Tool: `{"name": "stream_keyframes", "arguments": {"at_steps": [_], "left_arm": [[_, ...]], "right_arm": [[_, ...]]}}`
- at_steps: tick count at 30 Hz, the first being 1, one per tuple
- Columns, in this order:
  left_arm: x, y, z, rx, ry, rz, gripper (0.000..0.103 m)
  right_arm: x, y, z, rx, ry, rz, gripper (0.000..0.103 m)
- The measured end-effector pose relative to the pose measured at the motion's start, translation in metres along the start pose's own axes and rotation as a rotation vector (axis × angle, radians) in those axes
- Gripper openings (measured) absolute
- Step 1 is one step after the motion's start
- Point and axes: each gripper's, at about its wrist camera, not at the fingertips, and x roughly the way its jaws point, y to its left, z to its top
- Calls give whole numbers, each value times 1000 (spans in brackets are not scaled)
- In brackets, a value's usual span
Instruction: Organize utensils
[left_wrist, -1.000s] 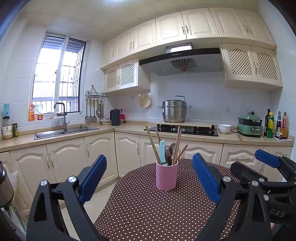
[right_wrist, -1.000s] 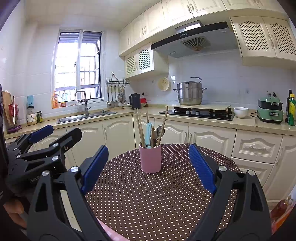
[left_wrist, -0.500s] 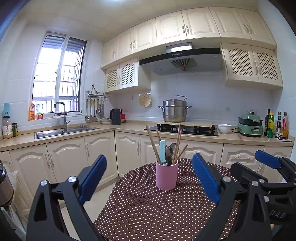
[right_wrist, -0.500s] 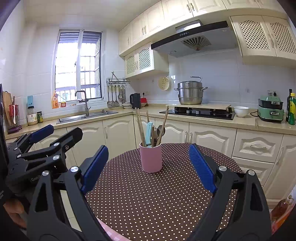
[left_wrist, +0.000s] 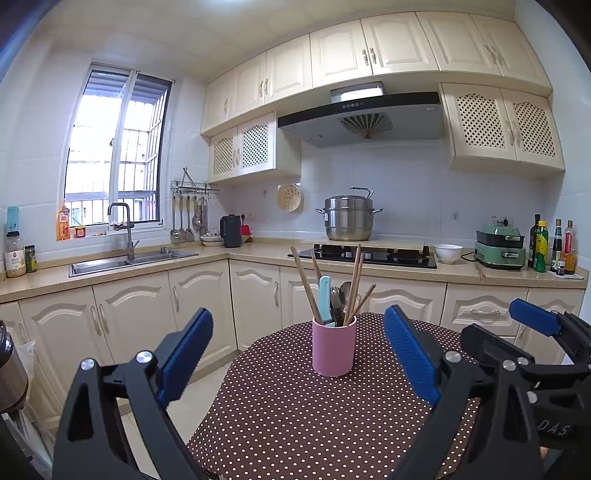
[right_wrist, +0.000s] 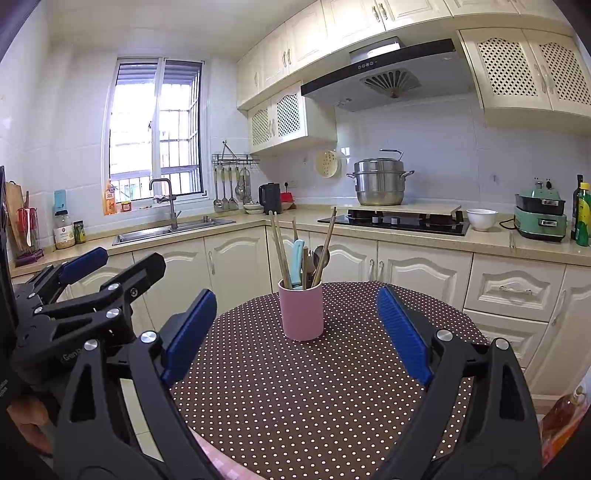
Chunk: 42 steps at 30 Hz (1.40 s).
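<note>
Fingers of left gripper (left_wrist: 297, 356) and right gripper (right_wrist: 297, 334) spread wide (nothing held), short of pink cup (left_wrist: 334, 347).

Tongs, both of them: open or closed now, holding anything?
Left tongs: open, holding nothing.
Right tongs: open, holding nothing.

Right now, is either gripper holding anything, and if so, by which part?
Nothing is held. The left gripper and right gripper both stand open and empty, short of the pink cup of utensils.
</note>
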Motion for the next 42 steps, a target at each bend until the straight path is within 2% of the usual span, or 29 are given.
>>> {"name": "stream_keyframes", "arguments": {"at_steps": [27,34,42], "left_arm": [[15,-8,-6,8,30,1,92],[30,-9,-11,7,61,-5,92],[61,-13,-25,-5,147,-26,92]], "right_arm": [[9,-5,-8,17,23,-2,87],[20,-10,-13,30,45,-6,87],[42,-22,-25,60,106,-3,87]]}}
